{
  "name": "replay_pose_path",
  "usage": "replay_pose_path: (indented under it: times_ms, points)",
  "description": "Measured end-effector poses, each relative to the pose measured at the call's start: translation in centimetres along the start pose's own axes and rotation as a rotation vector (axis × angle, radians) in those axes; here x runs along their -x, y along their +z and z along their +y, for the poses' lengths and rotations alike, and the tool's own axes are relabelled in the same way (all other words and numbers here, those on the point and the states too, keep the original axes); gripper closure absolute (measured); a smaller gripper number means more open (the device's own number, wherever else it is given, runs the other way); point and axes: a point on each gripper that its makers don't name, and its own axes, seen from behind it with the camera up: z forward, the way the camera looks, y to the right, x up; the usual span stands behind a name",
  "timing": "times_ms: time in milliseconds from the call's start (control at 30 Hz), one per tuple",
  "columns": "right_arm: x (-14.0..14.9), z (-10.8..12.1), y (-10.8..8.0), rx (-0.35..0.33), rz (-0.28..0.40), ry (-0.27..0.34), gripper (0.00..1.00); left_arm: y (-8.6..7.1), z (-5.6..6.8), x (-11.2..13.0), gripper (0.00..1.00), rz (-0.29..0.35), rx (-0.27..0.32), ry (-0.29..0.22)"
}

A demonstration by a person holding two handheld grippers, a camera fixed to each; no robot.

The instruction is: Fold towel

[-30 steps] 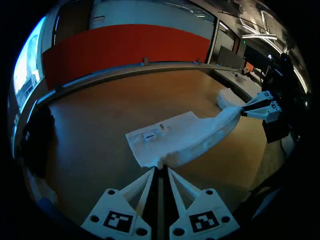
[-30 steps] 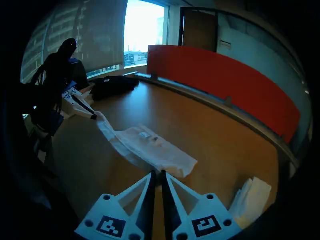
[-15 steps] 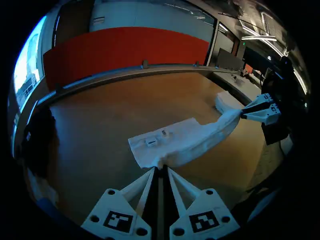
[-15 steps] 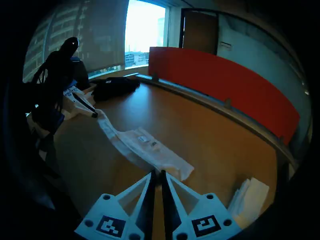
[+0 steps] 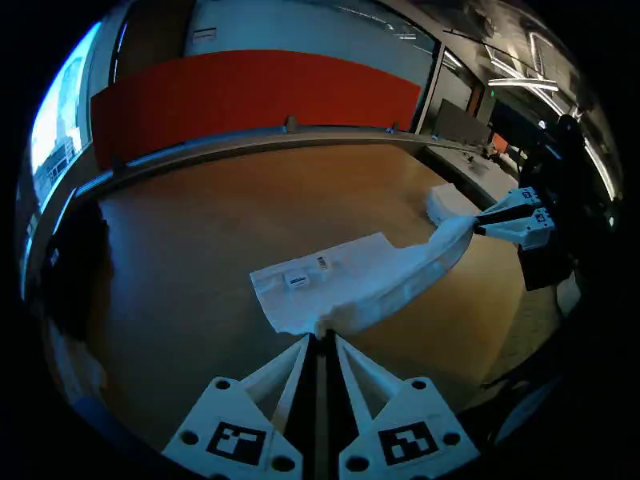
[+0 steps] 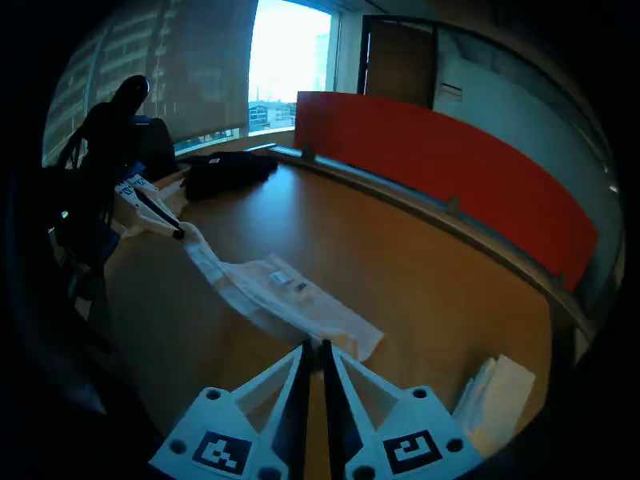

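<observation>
Between left gripper (image 5: 324, 335) and right gripper (image 6: 314, 345), a white towel (image 5: 360, 276) sags onto the desk (image 5: 208, 232).
Each pinches an end; it is rumpled lengthwise. The right gripper view adds a bright window (image 6: 288, 64).

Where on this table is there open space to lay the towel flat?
The widest bare stretch of table lies between the towel and the red divider. It is crowded beside the right gripper, where the folded stack sits, and around the black bag.

Tags (image 5: 298, 280) on the towel (image 5: 376, 276) are too small to read.
</observation>
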Motion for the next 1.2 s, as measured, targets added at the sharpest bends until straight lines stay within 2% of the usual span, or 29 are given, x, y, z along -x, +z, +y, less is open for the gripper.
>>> replay_pose_path:
  times_ms: [367, 600, 900, 1200]
  points:
    - [0.4, 0.6, 1.1, 0.004, -0.015, -0.011, 0.9, 1.0, -0.2, -0.2, 0.93, -0.003, -0.005, -0.021]
    - [0.9, 1.9, 3.3, 0.007, -0.034, -0.004, 0.9, 3.1, -0.9, 0.4, 0.93, -0.024, -0.015, -0.056]
    - [1.9, 2.8, 6.3, -0.001, -0.07, 0.003, 0.9, 6.0, -2.6, 0.6, 0.93, -0.045, -0.041, -0.069]
    - [3.2, 3.4, 8.3, -0.007, -0.11, 0.002, 0.9, 8.3, -3.8, 0.5, 0.93, -0.06, -0.044, -0.077]
